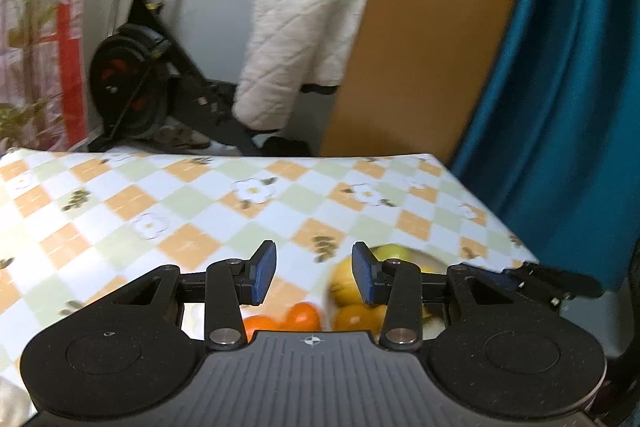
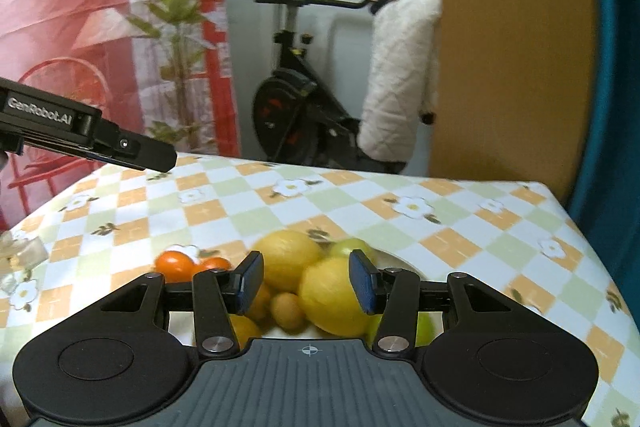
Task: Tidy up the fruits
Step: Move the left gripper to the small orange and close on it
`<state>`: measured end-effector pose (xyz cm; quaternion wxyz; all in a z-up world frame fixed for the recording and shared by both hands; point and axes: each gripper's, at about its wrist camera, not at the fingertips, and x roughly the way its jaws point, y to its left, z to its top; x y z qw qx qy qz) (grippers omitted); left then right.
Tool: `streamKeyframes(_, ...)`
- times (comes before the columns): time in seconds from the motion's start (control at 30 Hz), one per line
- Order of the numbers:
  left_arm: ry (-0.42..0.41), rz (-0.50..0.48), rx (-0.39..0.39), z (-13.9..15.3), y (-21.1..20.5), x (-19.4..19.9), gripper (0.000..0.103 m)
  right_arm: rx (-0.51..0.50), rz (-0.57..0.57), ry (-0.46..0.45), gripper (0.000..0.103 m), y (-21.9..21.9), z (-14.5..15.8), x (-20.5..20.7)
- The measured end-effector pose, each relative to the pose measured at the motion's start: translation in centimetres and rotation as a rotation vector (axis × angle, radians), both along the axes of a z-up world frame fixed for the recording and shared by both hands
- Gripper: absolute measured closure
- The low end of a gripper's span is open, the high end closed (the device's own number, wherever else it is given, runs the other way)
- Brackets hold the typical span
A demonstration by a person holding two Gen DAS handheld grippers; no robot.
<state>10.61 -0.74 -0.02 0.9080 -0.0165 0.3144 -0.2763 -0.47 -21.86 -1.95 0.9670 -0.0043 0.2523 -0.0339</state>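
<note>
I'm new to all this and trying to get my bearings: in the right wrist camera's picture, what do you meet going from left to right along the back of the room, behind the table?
Red patterned curtain → exercise bike → white quilted jacket → brown board → blue curtain.

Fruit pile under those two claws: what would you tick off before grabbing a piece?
1. Right gripper open: ok.
2. Left gripper open: ok.
3. Both empty: ok.
4. Large yellow fruit between the right fingers in view: ok; height above it: cannot tell.
5. Oranges lie on the tablecloth, beside the plate pile: ok.
6. Sharp picture: not ok, fruit is blurred.
</note>
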Motion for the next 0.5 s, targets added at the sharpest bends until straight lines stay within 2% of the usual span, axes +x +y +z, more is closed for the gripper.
streamKeyframes(0.17,0.026,0.024,0.012,-1.6,1.2,0.8,0.059,-0.023,0.069,0.033,0.064,2.3,-0.3,1.9)
streamKeyframes(0.5,0.108,0.028,-0.006,-5.1,2.9,2.6,0.059,-0.068,0.152,0.105,0.066,5.7,-1.6,4.8)
